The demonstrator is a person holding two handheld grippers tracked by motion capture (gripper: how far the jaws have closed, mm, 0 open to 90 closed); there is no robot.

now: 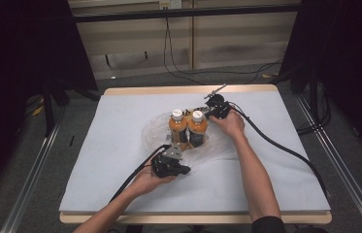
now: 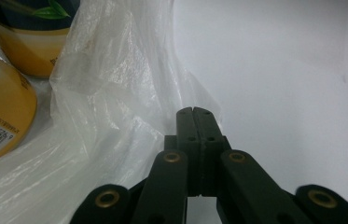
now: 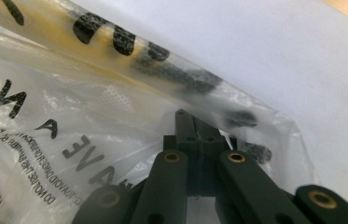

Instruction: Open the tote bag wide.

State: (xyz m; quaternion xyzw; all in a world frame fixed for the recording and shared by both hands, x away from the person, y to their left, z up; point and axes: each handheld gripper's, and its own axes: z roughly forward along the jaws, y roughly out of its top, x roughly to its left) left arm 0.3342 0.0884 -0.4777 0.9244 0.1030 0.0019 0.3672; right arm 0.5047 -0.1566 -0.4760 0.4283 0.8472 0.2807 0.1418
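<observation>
a person is sitting at the near edge of a table (image 1: 120,204) covered by a pale sheet, holding a two-jaw gripper in each hand. near the middle of the table, two orange bottles (image 1: 188,127) with white caps are standing upright side by side, touching each other, on a crumpled clear plastic bag (image 1: 156,132) that is spreading out around their bases.

the left gripper (image 1: 184,170) is lying low on the sheet at the near edge of the bag, just near and left of the bottles, with a black cable trailing back along the forearm. in the left gripper view its jaws are pressed flat together, clenched, and the bag's film (image 2: 115,107) is bunching up just to their left; whether any film is caught between them cannot be told. the bottles' yellow lower parts (image 2: 3,107) are showing at the left edge of that view.

the right gripper (image 1: 211,115) is sitting at the far right side of the bottles, just beside the right-hand cap. in the right gripper view its jaws are also closed tight, and the printed film (image 3: 115,93) (black warning lettering, seen upside down) is draped over and around their tips, so it seems they are pinching the bag's edge.
</observation>
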